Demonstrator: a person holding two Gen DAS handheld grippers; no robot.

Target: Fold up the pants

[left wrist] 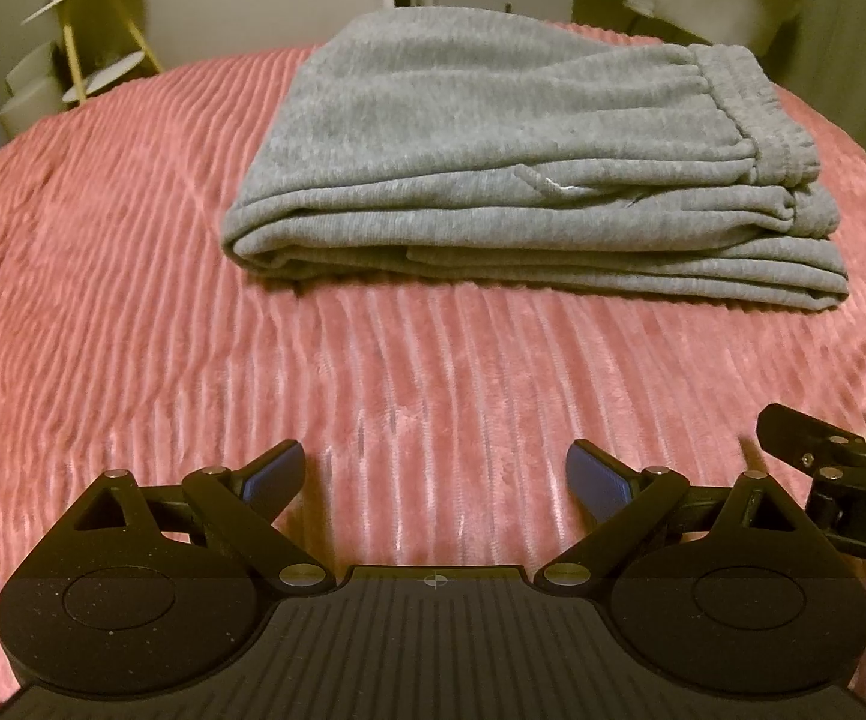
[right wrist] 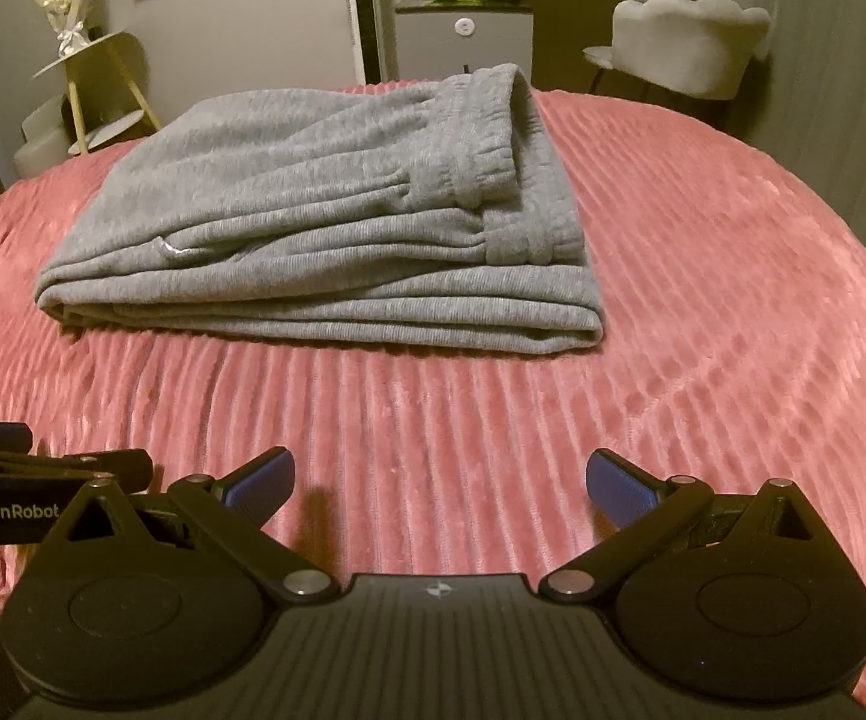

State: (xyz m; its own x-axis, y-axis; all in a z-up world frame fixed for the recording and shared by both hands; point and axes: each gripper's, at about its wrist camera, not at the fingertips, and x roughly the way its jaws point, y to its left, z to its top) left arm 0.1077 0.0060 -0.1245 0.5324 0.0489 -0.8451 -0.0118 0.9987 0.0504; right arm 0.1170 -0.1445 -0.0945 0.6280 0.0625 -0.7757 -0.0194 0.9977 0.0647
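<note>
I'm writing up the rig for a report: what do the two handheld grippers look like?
Both match: the left gripper and right gripper are matte black, with round pivot housings, silver pins, angled linkage arms and blue ribbed pads. A small crosshair marks each ribbed base. White lettering on the sides reads "GenRobot" and "DA".

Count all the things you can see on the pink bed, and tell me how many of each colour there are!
Grey: 1, the folded sweatpants lying on the pink ribbed blanket.
Black with blue fingers: 2, the left gripper and the right gripper, both open and empty, held over the blanket.
Total: 3.
</note>
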